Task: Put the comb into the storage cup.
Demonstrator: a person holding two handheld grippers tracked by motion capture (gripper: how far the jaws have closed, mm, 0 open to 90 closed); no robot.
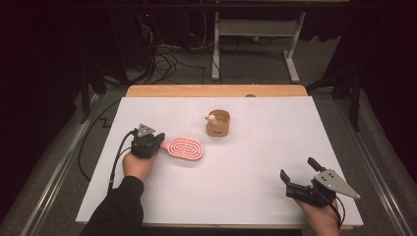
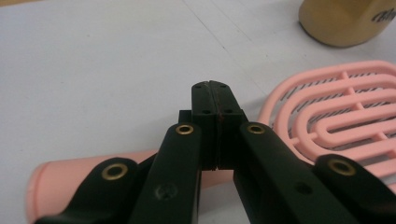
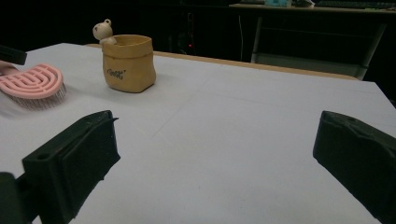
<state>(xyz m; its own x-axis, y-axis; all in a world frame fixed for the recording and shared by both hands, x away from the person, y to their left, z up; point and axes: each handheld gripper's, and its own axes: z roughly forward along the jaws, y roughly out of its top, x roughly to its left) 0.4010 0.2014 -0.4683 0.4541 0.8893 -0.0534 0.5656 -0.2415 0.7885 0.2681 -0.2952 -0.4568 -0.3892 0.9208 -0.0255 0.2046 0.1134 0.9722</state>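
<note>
A pink hairbrush (image 1: 184,148) with a looped open head lies on the white table cover, left of centre, its handle pointing left. My left gripper (image 1: 147,142) sits over that handle. In the left gripper view its jaws (image 2: 215,98) are shut pad against pad, the handle (image 2: 60,177) runs crosswise beneath them, and I see nothing between the pads. The brush head (image 2: 336,116) lies just to the right. My right gripper (image 1: 297,168) rests near the front right edge, open and empty (image 3: 217,154).
A tan pouch-shaped cup (image 1: 218,124) with a small bear figure on its rim stands behind the brush, also seen from the right gripper (image 3: 128,63). The white cover (image 1: 255,147) spans the table. Beyond the far wooden edge (image 1: 216,90) lie cables and a desk frame.
</note>
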